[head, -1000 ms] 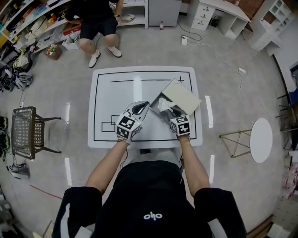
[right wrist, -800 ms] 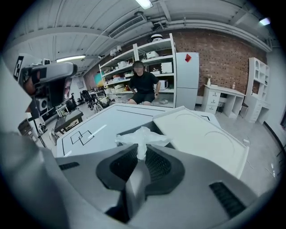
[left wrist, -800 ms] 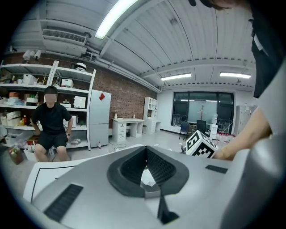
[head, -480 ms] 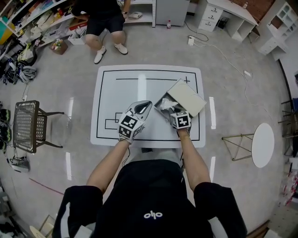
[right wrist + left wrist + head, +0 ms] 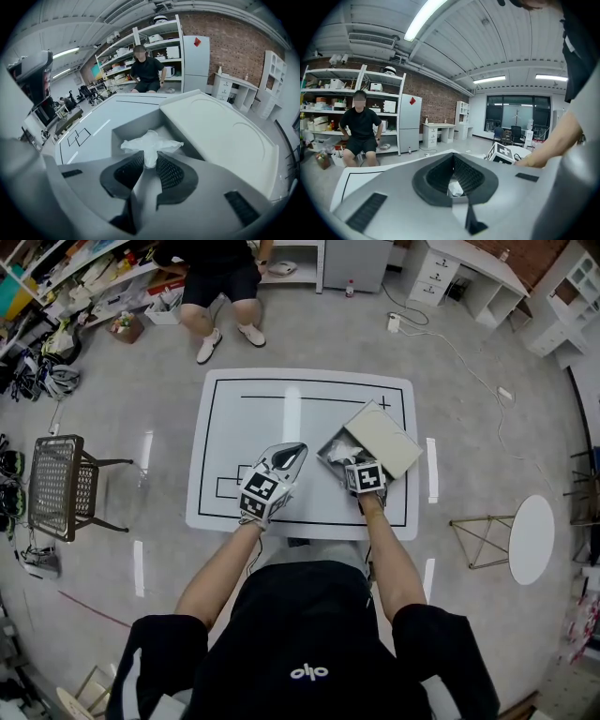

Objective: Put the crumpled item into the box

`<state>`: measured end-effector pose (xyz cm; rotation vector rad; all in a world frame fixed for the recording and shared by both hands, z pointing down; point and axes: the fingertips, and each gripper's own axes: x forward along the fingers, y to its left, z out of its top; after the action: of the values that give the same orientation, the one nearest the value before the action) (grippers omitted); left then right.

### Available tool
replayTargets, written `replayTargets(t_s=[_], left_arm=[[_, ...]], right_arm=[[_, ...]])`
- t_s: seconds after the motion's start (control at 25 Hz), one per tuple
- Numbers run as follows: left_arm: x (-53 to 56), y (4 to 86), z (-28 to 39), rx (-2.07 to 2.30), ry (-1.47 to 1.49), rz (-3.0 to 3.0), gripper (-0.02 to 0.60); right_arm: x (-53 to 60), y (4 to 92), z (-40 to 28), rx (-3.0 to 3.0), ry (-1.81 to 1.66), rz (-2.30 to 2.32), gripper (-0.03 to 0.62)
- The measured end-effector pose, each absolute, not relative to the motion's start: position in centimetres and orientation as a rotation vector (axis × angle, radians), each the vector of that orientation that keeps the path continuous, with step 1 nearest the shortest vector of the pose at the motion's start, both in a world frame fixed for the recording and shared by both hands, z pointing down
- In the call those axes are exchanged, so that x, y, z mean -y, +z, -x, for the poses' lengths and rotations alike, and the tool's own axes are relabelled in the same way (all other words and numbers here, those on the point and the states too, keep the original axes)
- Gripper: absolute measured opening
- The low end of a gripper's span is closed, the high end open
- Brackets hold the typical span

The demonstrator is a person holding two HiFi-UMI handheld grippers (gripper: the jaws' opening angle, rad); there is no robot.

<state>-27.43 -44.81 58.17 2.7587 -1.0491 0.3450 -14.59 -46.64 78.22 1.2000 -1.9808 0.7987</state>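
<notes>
White table (image 5: 246,442) carries the open grey box (image 5: 133,127), whose pale lid (image 5: 220,136) lies tipped back along the box's right side. My left gripper (image 5: 453,158) hovers to the left of the box, above the tabletop, its jaws drawn together at the tips with nothing clamped. My right gripper (image 5: 149,161) sits at the box's near edge, jaws pinched on the crumpled item (image 5: 150,143), a white wad held over the box's open cavity.

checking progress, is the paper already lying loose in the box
No, the right gripper pinches the crumpled paper between its jaws, over the open box.
</notes>
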Motion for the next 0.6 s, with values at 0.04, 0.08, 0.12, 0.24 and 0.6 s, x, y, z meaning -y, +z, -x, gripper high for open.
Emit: replayTargets(t_s=[0.04, 0.08, 0.12, 0.24, 0.6], left_arm=[[44.9, 58.2, 27.6, 1.051, 0.345, -2.758, 0.006], [44.9, 58.2, 27.7, 1.054, 0.344, -2.757, 0.006], [45.0, 58.1, 27.7, 1.056, 0.343, -2.756, 0.006], [45.0, 58.1, 27.7, 1.056, 0.341, -2.756, 0.006], [45.0, 57.9, 27.5, 1.050, 0.332, -2.765, 0.006]], right_arm=[[46.6, 78.4, 14.6, 1.978, 0.814, -1.199, 0.077], [46.6, 78.5, 14.5, 1.977, 0.830, -1.198, 0.087], [46.5, 78.5, 14.5, 1.977, 0.847, -1.195, 0.101], [46.3, 78.4, 14.5, 1.984, 0.879, -1.188, 0.173], [45.5, 76.0, 13.8, 2.007, 0.822, -1.222, 0.176]])
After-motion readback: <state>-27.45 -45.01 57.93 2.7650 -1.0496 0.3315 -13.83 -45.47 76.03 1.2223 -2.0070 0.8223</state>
